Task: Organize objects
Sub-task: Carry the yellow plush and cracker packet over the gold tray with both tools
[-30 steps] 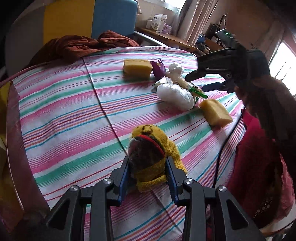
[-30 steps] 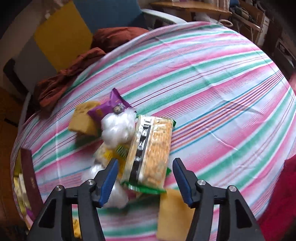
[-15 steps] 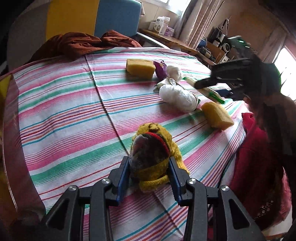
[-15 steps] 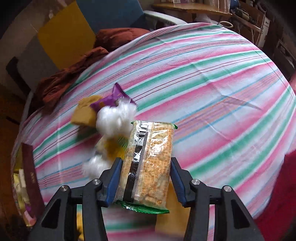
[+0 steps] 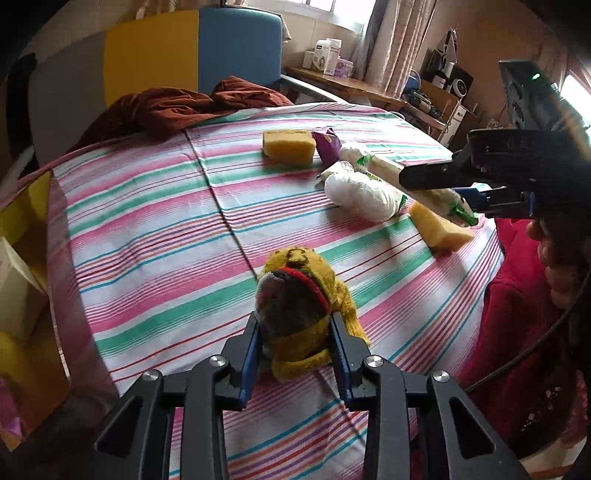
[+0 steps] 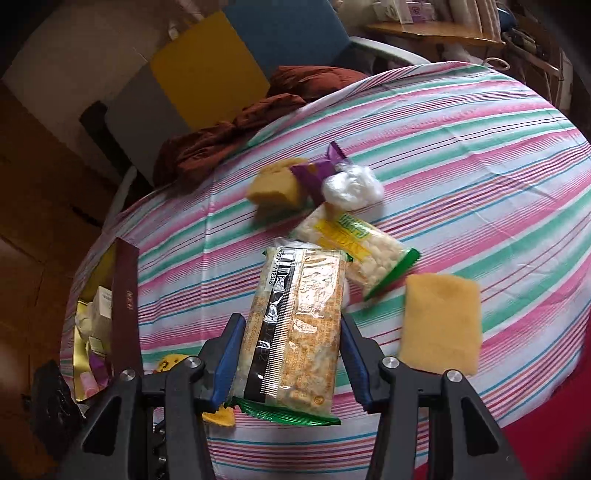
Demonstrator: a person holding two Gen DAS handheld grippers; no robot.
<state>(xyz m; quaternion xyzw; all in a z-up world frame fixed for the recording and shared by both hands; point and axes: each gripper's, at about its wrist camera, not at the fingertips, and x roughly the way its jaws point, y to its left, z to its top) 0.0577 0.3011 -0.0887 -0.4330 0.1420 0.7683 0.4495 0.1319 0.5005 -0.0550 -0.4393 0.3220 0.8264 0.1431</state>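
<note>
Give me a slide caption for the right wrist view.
Right tongs gripping a clear cracker packet above the striped bedsheet.

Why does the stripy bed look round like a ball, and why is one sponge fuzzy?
Both wrist views use fisheye lenses, bending the bedsheet into a dome with dark corners. In the right wrist view the near sponge is motion-blurred; the window in the left wrist view glares white.

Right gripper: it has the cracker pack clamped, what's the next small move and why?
Probably carry the cracker pack left toward the open box at the table edge: the right gripper already pinches it clear of the pile, and the box holds other small items.
</note>
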